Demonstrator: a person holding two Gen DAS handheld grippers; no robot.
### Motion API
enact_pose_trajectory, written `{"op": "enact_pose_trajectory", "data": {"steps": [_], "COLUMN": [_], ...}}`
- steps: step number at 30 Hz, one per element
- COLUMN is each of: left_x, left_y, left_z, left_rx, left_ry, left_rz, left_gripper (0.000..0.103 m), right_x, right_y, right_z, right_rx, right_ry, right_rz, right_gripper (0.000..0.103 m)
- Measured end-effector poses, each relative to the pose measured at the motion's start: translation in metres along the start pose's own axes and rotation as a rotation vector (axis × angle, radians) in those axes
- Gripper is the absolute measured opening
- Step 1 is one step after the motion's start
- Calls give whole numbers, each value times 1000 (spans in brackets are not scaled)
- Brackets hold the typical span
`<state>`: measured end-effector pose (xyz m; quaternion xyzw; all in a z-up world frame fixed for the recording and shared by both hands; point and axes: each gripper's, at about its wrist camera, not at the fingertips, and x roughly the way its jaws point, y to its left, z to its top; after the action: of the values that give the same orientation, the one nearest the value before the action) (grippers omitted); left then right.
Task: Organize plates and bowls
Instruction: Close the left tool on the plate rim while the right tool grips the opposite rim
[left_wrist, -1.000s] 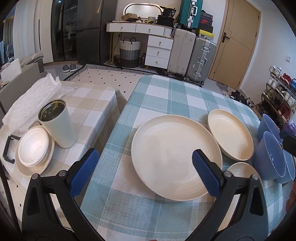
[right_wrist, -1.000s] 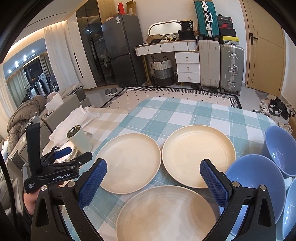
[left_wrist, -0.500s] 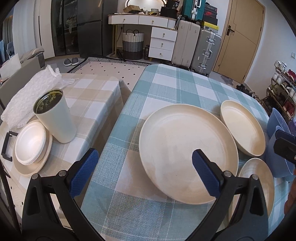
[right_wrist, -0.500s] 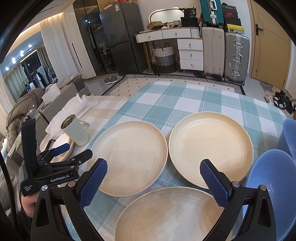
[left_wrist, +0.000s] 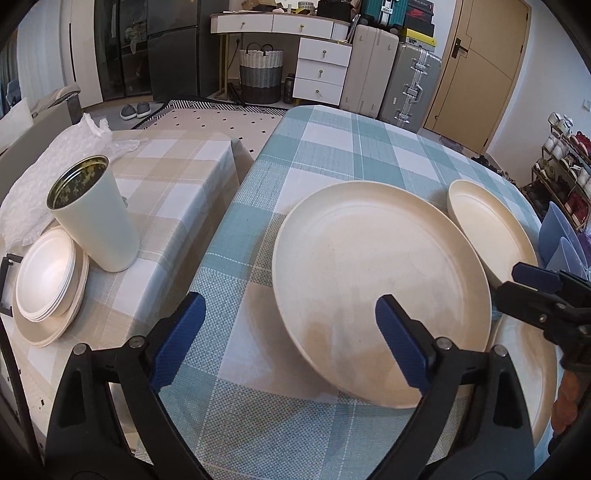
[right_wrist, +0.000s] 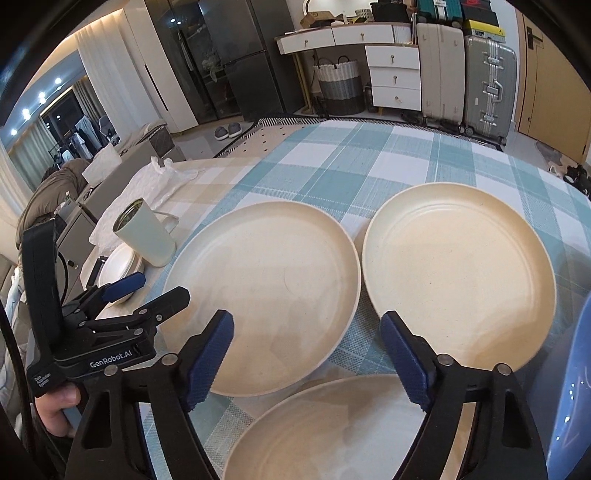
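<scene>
Plates fill the left wrist view: a large cream plate (left_wrist: 373, 273) lies on the teal checked tablecloth (left_wrist: 332, 155), with a second cream plate (left_wrist: 487, 225) just beyond it to the right and the rim of a third cream plate (left_wrist: 532, 373) at the lower right. The left gripper (left_wrist: 291, 339) hangs above the cloth with its jaws wide, having just narrowed a little, and nothing is pressed between them; its right pad (left_wrist: 400, 347) overlaps the near edge of the large plate and its left pad (left_wrist: 177, 339) is over bare cloth. Blue bowls (left_wrist: 561, 236) sit at the far right edge. On the lower beige checked table (left_wrist: 177, 177) stand a pale tumbler (left_wrist: 96, 221) and a stack of small white dishes (left_wrist: 44, 273). The other gripper's dark fingers (left_wrist: 546, 295) reach in from the right.

Right wrist view: the right gripper (right_wrist: 306, 358) is also spread wide, its jaws having just closed somewhat, holding nothing. Its pads straddle the gap between the left plate (right_wrist: 266, 295) and the right plate (right_wrist: 458, 273), above the nearest plate (right_wrist: 325, 432). A blue bowl (right_wrist: 569, 398) shows at the right edge. The left gripper (right_wrist: 144, 291) appears at the left, held by a hand (right_wrist: 59, 410).
</scene>
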<state>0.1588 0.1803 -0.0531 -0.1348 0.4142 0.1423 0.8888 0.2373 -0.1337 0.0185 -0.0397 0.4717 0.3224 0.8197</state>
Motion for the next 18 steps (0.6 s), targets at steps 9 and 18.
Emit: {"op": "enact_pose_trajectory", "data": {"steps": [9,18], "left_x": [11,18], "left_y": [2,-3], "left_z": [-4,-9], "left_rx": [-18,-3], "left_ry": [33,54], "left_rz": [3,3], "left_gripper": [77,60], "right_x": [20,30], "right_y": [7,12], "right_z": [-3,-5], "right_rx": [-46,-93], "right_ry": [40,53], "right_rz": [-19,-62], "right_gripper": [72,65]}}
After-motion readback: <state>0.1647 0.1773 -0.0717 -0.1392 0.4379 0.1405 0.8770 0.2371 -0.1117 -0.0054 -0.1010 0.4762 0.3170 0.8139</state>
